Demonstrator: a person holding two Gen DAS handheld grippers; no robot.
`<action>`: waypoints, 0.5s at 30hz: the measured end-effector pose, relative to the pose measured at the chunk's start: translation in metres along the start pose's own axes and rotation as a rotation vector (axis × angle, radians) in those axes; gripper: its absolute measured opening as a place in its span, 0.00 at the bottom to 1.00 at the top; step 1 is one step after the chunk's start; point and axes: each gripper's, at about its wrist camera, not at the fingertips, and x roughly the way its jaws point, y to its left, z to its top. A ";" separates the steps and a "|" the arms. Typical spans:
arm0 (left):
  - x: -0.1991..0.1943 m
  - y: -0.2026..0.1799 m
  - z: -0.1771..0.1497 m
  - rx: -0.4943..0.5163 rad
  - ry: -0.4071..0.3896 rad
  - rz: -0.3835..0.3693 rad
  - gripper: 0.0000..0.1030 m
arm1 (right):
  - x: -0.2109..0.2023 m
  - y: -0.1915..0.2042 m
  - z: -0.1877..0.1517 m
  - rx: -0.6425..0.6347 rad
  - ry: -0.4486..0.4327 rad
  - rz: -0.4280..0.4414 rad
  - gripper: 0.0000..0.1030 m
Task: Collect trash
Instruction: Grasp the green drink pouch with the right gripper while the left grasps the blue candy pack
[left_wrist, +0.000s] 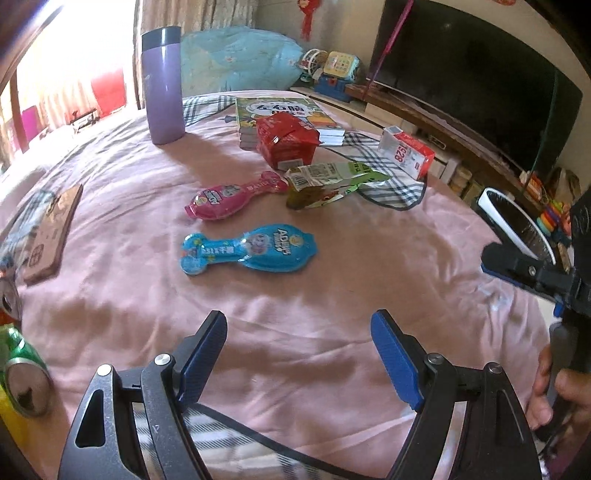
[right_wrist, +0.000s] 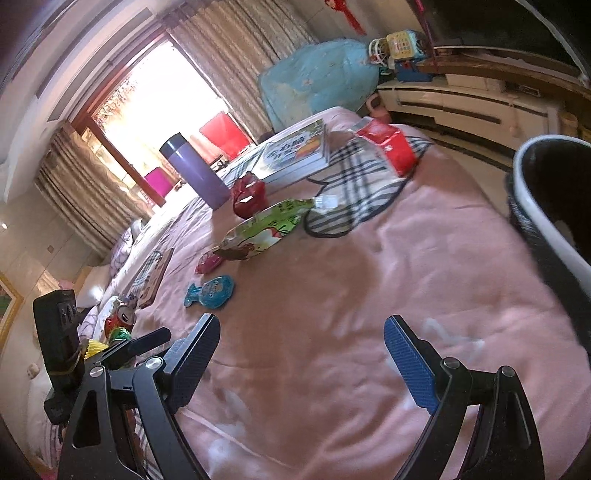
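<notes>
A: Which items of trash are shown, and where do they lie?

B: On the pink bedspread (left_wrist: 332, 295). Centre: a blue blister wrapper (left_wrist: 248, 249), flat, lying crosswise. Just beyond it, apart: a pink blister wrapper (left_wrist: 236, 196) of the same shape. To the right of the pink one: a crumpled green pouch (left_wrist: 328, 184), its far end resting on the edge of a plaid cloth (left_wrist: 391, 192). Behind the pouch, close to it: a torn red carton (left_wrist: 286, 142), leaning against a stack of books (left_wrist: 280, 110). On the plaid cloth, further right: a red-and-white carton (left_wrist: 406, 153) on its side.

A: And the containers at the margins?

B: Left edge of the left wrist view: a green can (left_wrist: 26, 376) on its side, and above it part of a red can (left_wrist: 7, 299). A bin (right_wrist: 546, 206) with a white rim and dark inside stands at the right edge of the bed.

A: What else occupies the bed?

B: A purple flask (left_wrist: 164, 88), upright, left of the books; a brown flat board (left_wrist: 51, 236) toward the left.

A: State of the jaws?

B: Left gripper (left_wrist: 299, 354): jaws wide, nothing between them, over bare bedspread short of the blue wrapper. Right gripper (right_wrist: 301, 354): jaws wide, likewise empty, over bedspread near the bin. A hand (left_wrist: 554, 391) grips the right tool's handle.
</notes>
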 end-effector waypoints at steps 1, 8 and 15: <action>0.003 0.001 0.003 0.016 0.000 0.006 0.78 | 0.005 0.003 0.002 -0.005 0.005 -0.001 0.89; 0.017 0.013 0.022 0.114 0.003 0.020 0.79 | 0.029 0.011 0.019 0.011 0.018 0.032 0.89; 0.039 0.019 0.039 0.238 0.018 0.018 0.80 | 0.057 0.010 0.036 0.088 0.026 0.087 0.89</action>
